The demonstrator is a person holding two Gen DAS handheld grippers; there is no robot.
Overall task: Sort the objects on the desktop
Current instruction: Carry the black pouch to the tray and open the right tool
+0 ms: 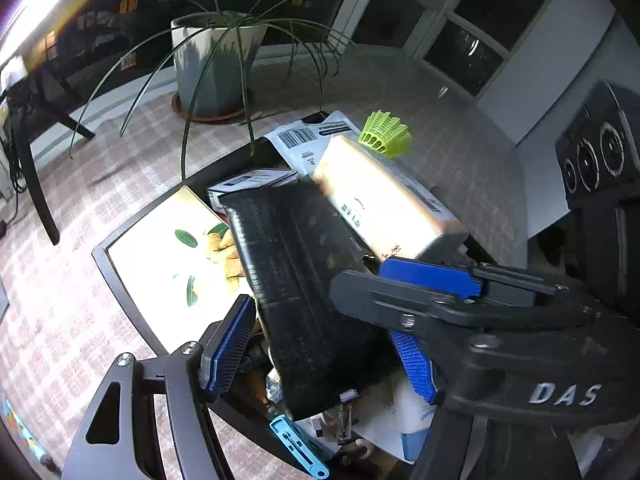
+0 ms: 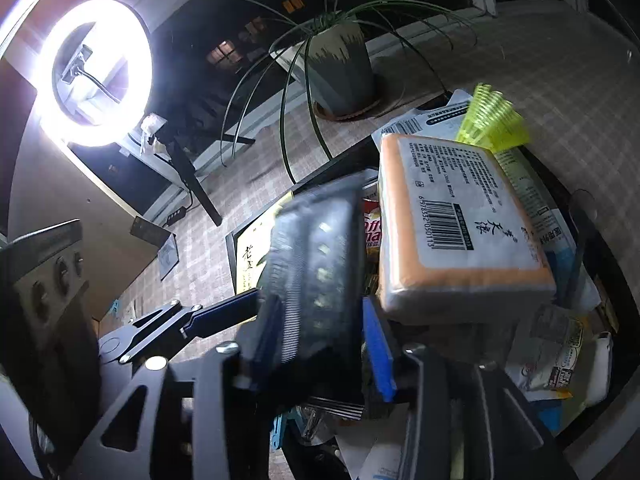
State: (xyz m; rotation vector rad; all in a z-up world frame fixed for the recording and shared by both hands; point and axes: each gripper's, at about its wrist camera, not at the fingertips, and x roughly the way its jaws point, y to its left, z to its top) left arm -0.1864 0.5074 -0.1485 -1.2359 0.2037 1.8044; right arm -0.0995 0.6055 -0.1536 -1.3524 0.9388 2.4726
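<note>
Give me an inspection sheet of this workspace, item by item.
Surface: checked tablecloth with a black tray on it.
Job's things: black pack, orange-edged tissue pack, shuttlecock, leaf-printed box, barcoded pouch, piled at the tray.
Clutter: blue clip and wrappers at the tray's near end.
Grippers: left tool clamps the black pack across its width; right tool straddles the same pack, grip unclear.
Cables: one at the ring light.
Surroundings: potted plant, dark windows.
</note>
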